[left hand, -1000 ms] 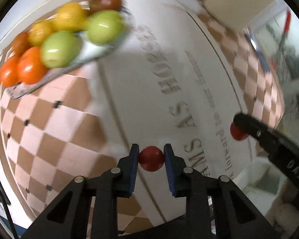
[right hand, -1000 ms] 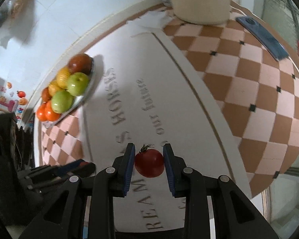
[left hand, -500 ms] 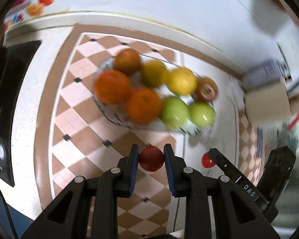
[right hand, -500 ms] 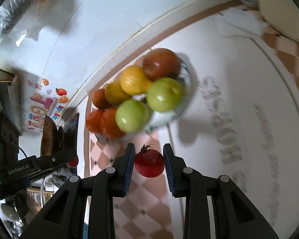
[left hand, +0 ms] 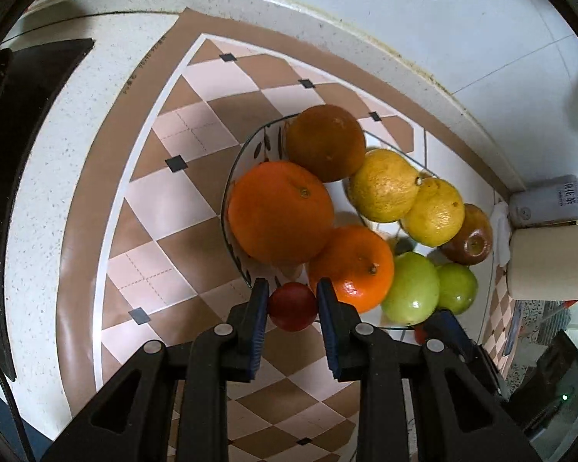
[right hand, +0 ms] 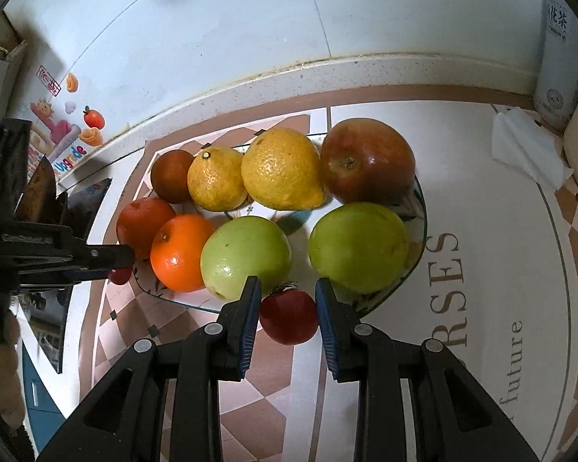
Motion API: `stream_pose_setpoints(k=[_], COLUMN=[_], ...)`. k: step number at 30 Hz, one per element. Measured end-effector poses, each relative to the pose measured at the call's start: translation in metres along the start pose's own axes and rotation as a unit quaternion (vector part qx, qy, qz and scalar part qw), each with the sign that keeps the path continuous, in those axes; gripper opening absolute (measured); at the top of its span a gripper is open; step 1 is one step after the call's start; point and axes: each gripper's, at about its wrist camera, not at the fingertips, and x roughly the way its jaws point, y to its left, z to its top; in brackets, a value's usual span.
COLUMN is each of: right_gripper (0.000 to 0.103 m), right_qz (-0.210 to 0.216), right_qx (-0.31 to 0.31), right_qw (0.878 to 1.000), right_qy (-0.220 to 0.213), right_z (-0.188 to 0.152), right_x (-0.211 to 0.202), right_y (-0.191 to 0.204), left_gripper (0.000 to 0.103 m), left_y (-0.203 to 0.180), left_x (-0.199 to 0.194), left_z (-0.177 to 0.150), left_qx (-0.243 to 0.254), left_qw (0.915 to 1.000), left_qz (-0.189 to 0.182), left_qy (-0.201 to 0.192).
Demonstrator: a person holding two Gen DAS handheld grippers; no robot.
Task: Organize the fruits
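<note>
Left gripper [left hand: 292,306]: black frame, blue-padded fingers [left hand: 259,308] clenched on a small round red tomato [left hand: 293,307], held at the near rim of the bowl beside an orange.

Right gripper [right hand: 288,315]: same build, pads pressed on a second small red tomato with a green stem [right hand: 288,316], held at the bowl's near edge, in front of the two green apples.

Shallow glass fruit bowl with a leaf-patterned rim [left hand: 233,208]: stands on a brown-and-pink checked mat [left hand: 165,208] over a speckled white countertop [left hand: 38,200].

Bowl contents: three oranges, the largest [left hand: 281,211] toward the left; two yellow lemons [right hand: 281,169]; two green apples [right hand: 358,246]; one red-brown apple [right hand: 368,159]. All touch their neighbours.

Nearby items: a pale tin with printed characters [left hand: 549,200] and a cream cylinder [left hand: 547,261] to the right of the bowl, a crumpled white tissue [right hand: 528,148], possibly a paper napkin, and fruit stickers on the white tiled wall [right hand: 77,123].
</note>
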Motion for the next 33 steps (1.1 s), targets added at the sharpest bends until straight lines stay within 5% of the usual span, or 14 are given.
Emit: stream_pose_setpoints(k=[4, 7, 9, 12, 15, 17, 25, 33], right_gripper=[0.036, 0.051, 0.070, 0.077, 0.094, 0.096, 0.100, 0.100], right_qz=[0.011, 0.026, 0.024, 0.018, -0.021, -0.042, -0.100, -0.098], right_qx=[0.003, 0.016, 0.016, 0.015, 0.012, 0.010, 0.000, -0.017], right_qw=[1.000, 1.000, 1.000, 1.000, 1.000, 0.999, 0.995, 0.995], right_qy=[0.005, 0.009, -0.002, -0.009, 0.005, 0.014, 0.018, 0.004], right_z=[0.002, 0.003, 0.003, 0.004, 0.006, 0.007, 0.010, 0.009], right_x=[0.002, -0.003, -0.013, -0.028, -0.040, -0.048, -0.074, -0.109], right_y=[-0.002, -0.004, -0.003, -0.001, -0.001, -0.001, -0.001, 0.009], left_gripper=[0.026, 0.029, 0.031, 0.040, 0.067, 0.094, 0.098, 0.098], left_y=[-0.001, -0.002, -0.003, -0.006, -0.011, -0.015, -0.026, -0.037], left_x=[0.007, 0.007, 0.005, -0.002, -0.017, -0.028, -0.055, -0.088], left_z=[-0.003, -0.005, -0.006, -0.008, -0.016, -0.023, -0.055, -0.083], left_qx=[0.002, 0.006, 0.012, 0.023, 0.047, 0.066, 0.107, 0.109], left_qw=[0.9998, 0.9996, 0.9993, 0.9985, 0.9951, 0.9903, 0.9746, 0.9704], left_qz=[0.012, 0.025, 0.034, 0.049, 0.083, 0.113, 0.172, 0.166], left_qy=[0.013, 0.014, 0.010, -0.001, -0.027, -0.047, -0.095, -0.137])
